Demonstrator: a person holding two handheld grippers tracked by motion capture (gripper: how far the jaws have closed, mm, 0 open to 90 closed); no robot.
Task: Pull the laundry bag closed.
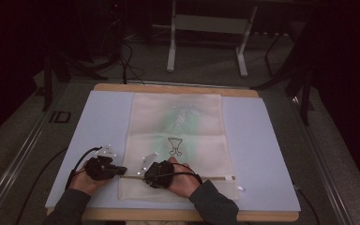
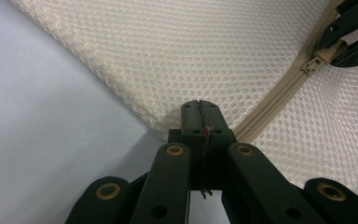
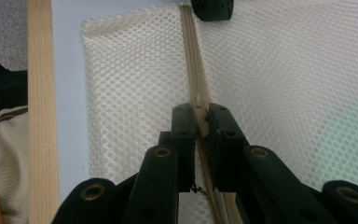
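Note:
A cream mesh bag [image 1: 178, 136] lies flat on the blue mat [image 1: 258, 154], with something pale green showing through it and a black drawing on its front. Its beige zipper [image 1: 206, 177] runs across near the front edge. My left gripper [image 1: 122, 171] is shut on the bag's left edge [image 2: 168, 122], right at the zipper's end [image 2: 261, 116]. Just to the right of it, my right gripper [image 1: 145, 175] is shut on the zipper pull [image 3: 201, 112]. In the left gripper view the right gripper [image 2: 342, 39] holds the pull [image 2: 313, 64] at the upper right.
The mat covers a wooden table whose edge [image 1: 178, 215] runs along the front. A small white tag [image 1: 240, 189] sticks out at the bag's front right corner. A metal stand [image 1: 206, 42] is on the dark floor beyond the table.

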